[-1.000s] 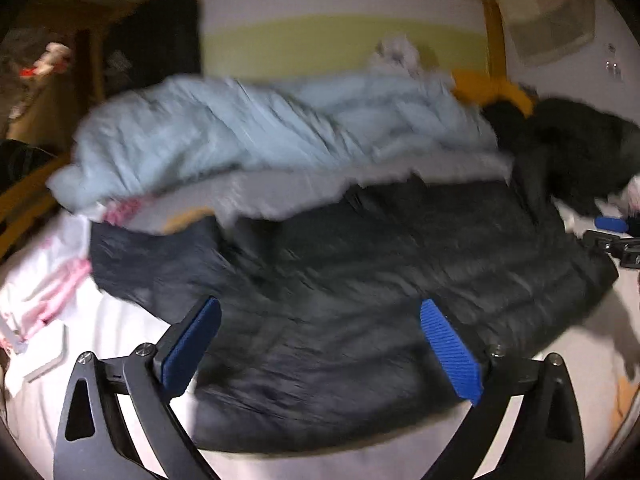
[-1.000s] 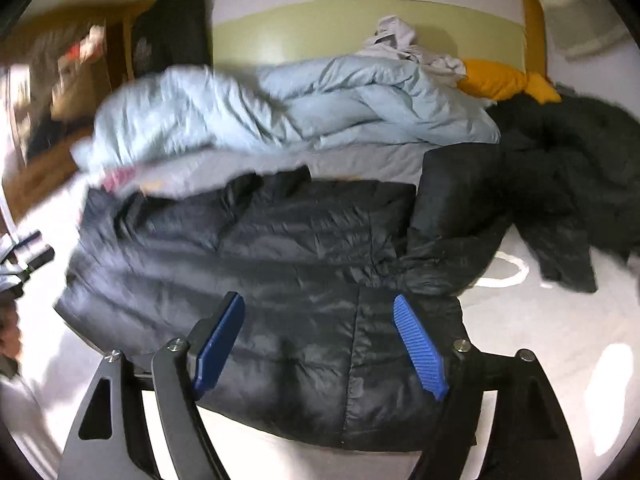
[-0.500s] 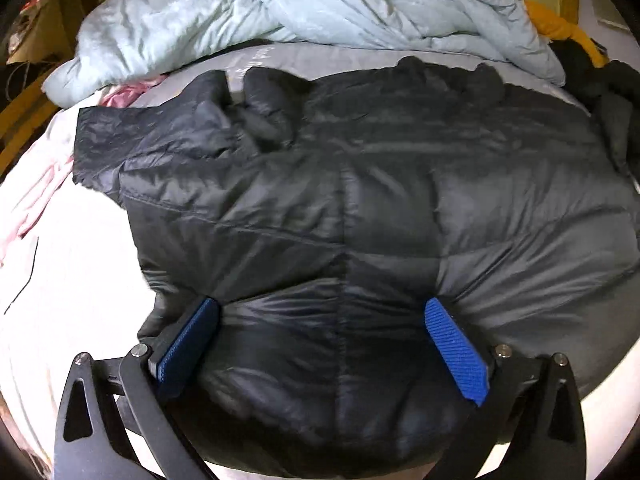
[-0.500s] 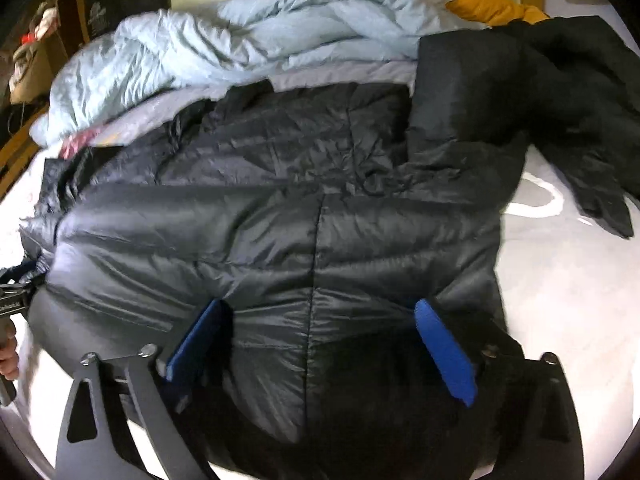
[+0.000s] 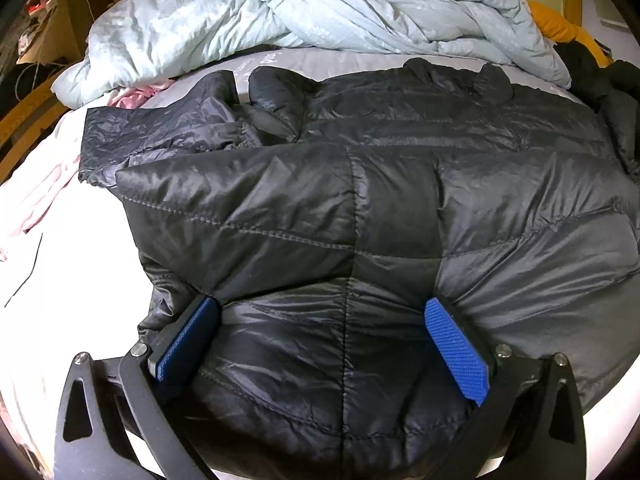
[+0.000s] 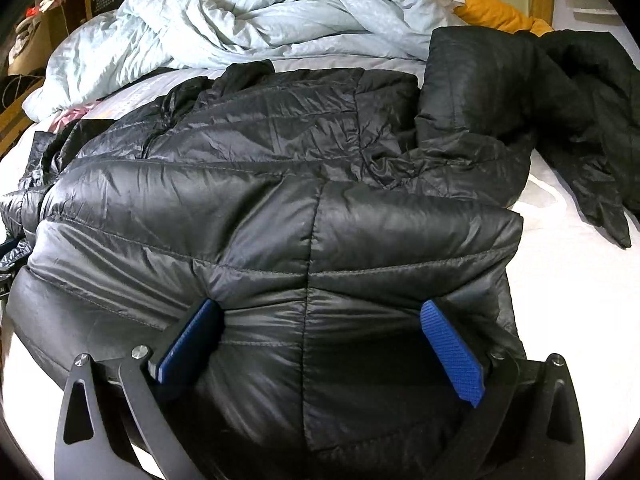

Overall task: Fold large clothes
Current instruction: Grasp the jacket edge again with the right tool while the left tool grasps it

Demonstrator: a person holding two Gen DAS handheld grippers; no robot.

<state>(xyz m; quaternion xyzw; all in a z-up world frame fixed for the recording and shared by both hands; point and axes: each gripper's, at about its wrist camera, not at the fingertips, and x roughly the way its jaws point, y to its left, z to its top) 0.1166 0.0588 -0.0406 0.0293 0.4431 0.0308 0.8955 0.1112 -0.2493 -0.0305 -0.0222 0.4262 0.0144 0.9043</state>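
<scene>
A black quilted puffer jacket (image 5: 360, 184) lies spread on the white bed, also in the right wrist view (image 6: 280, 184). My left gripper (image 5: 322, 320) is open, its blue pads (image 5: 456, 350) pressed down into the jacket's lower left part near the hem. My right gripper (image 6: 320, 320) is open too, its blue pads (image 6: 452, 354) pressed into the jacket's lower right part. The left sleeve (image 5: 160, 136) is folded in near the collar. The right sleeve (image 6: 472, 92) lies bent upward at the far right.
A crumpled light blue duvet (image 5: 312, 12) lies behind the jacket. Another black garment (image 6: 588, 112) and an orange cloth (image 6: 496, 14) lie at the right. Pink fabric (image 5: 40, 184) lies at the left on the white sheet (image 5: 80, 264).
Both grippers have come down from above the bed onto the jacket's lower edge. The jacket now fills both views and bulges between the open fingers.
</scene>
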